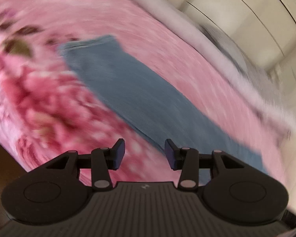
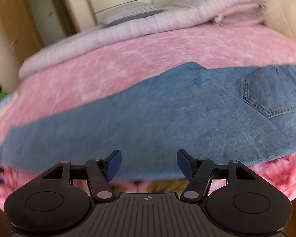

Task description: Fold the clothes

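Left wrist view, blurred: we see the left gripper (image 1: 145, 154) with jaws apart and nothing between them, above blue jeans (image 1: 128, 90) lying flat and folded lengthwise on a pink floral blanket (image 1: 187, 63). Right wrist view: our right gripper (image 2: 149, 165) also stands apart and empty, just over the jeans' near edge, back pocket (image 2: 274, 92) facing up at right, white striped bedding (image 2: 148, 27) behind.

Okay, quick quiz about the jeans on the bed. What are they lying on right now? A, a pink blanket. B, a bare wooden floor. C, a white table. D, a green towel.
A: the jeans lie spread flat on the pink blanket that covers the bed, with pink showing on all sides of the denim in both views.
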The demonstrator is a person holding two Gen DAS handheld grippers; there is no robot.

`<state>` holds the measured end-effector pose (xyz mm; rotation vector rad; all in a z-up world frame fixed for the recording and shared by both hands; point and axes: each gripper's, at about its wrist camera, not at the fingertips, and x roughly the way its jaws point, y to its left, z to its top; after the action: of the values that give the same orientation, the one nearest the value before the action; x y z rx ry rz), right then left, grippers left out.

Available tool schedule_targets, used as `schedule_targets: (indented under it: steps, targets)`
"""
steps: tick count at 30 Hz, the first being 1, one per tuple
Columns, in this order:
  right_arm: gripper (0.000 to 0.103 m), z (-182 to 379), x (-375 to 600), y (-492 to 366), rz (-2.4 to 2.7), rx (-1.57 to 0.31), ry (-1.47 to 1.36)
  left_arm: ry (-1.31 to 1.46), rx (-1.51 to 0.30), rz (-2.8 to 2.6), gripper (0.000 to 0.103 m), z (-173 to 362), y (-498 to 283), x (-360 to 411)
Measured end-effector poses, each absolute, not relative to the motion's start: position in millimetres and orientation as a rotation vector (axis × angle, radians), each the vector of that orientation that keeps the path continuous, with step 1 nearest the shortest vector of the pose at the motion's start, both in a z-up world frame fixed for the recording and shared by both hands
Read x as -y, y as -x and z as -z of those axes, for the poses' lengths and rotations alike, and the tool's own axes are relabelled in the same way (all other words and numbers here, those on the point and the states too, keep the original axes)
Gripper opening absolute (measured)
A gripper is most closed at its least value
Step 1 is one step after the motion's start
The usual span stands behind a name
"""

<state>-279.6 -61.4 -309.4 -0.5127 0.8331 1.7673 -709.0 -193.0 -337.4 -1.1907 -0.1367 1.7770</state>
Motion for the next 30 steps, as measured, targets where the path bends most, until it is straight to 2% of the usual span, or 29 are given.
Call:
schedule_targets:
  steps: [4, 8, 17, 22, 23, 24, 26, 30]
  targets:
    - [0.066, 314.0, 37.3, 257.8, -1.726, -0.984, 0.389, 1.272, 0.359, -1.838, 0.039, 350.7, 756.6, 197.1]
    - [0.066, 323.8, 23.2, 246.4, -1.667, -1.063, 0.349, 1.297, 0.459, -1.888, 0.038, 363.4, 787.3, 190.0]
    - [0.066, 332.6, 15.6, 248.4, -1.663, -1.012, 0.375, 1.310, 0.689, -1.864, 0.039, 387.1, 812.8, 176.6]
    - [0.066, 334.5, 11.8, 246.7, -1.665, -1.019, 0.355, 1.247, 0.629, -1.891, 0.034, 385.9, 810.4, 166.7]
    - [0.066, 334.4, 11.7, 245.8, -1.665, -1.020, 0.351, 1.228, 0.598, -1.901, 0.026, 384.0, 808.6, 164.4]
    - [0.066, 334.1, 11.6, 244.4, -1.666, -1.021, 0.348, 1.206, 0.558, -1.914, 0.011, 381.2, 805.9, 162.5]
    - [0.066, 333.4, 11.9, 240.9, -1.663, -1.021, 0.341, 1.151, 0.471, -1.941, 0.011, 374.2, 799.2, 158.2]
    - [0.066, 331.4, 13.3, 232.4, -1.652, -1.017, 0.327, 0.868, 0.201, -1.998, 0.008, 335.6, 756.2, 139.9]
